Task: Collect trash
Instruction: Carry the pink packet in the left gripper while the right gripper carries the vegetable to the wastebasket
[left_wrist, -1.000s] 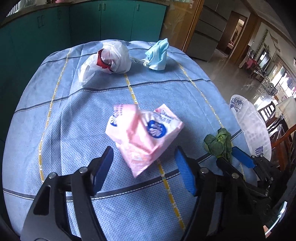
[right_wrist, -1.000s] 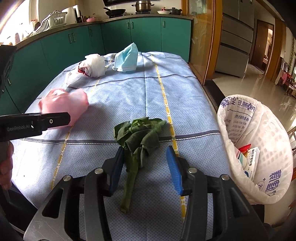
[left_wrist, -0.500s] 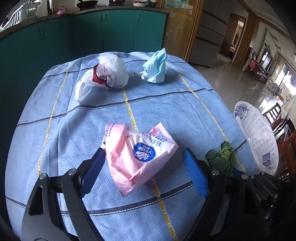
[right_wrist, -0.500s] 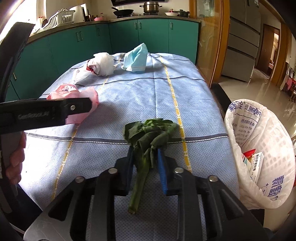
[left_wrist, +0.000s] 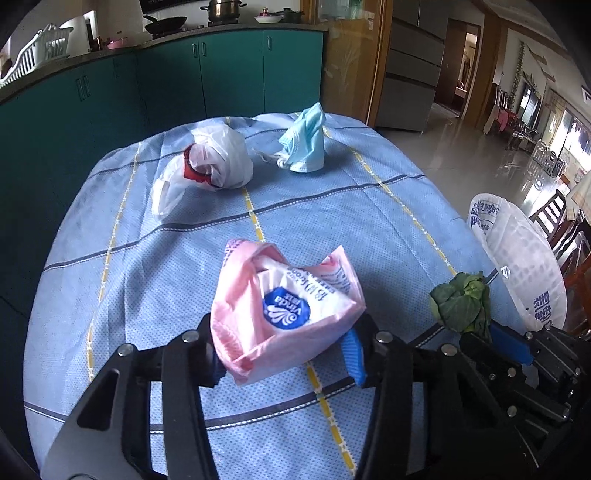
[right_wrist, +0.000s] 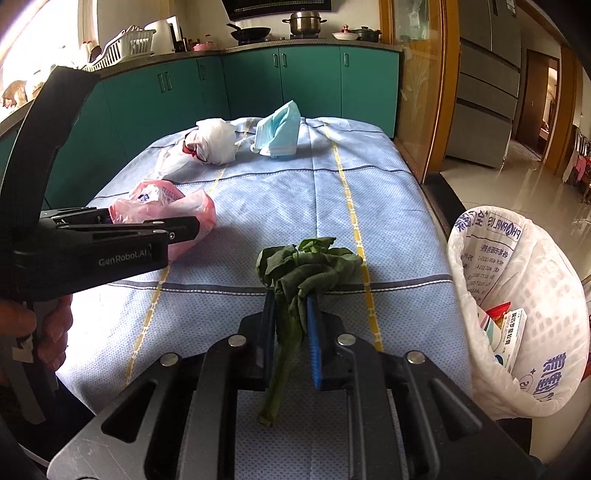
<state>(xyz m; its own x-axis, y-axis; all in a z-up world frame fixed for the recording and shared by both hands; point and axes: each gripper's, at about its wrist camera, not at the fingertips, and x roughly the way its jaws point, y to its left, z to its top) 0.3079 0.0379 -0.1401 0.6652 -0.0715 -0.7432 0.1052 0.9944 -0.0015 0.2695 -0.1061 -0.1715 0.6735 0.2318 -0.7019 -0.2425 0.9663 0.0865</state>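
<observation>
Both grippers engaged on trash items at the near edge of the table (right_wrist: 388, 192).

White-lined bin (right_wrist: 524, 295) stands beside the table's right edge. Left gripper (left_wrist: 284, 354): fingers have just been closing around the pink tissue pack (left_wrist: 284, 306), pinching it. Right gripper (right_wrist: 291, 325): fingers pressed together on the stem of the wilted green leaf (right_wrist: 306, 266). White plastic bag (right_wrist: 214, 142) and blue face mask (right_wrist: 280, 129) lie at the far end.

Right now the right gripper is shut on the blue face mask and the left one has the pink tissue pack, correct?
Not quite. The right gripper is shut on the wilted green leafy vegetable, as the right wrist view shows; the blue face mask lies untouched far back. The left gripper does have the pink tissue pack.
</observation>
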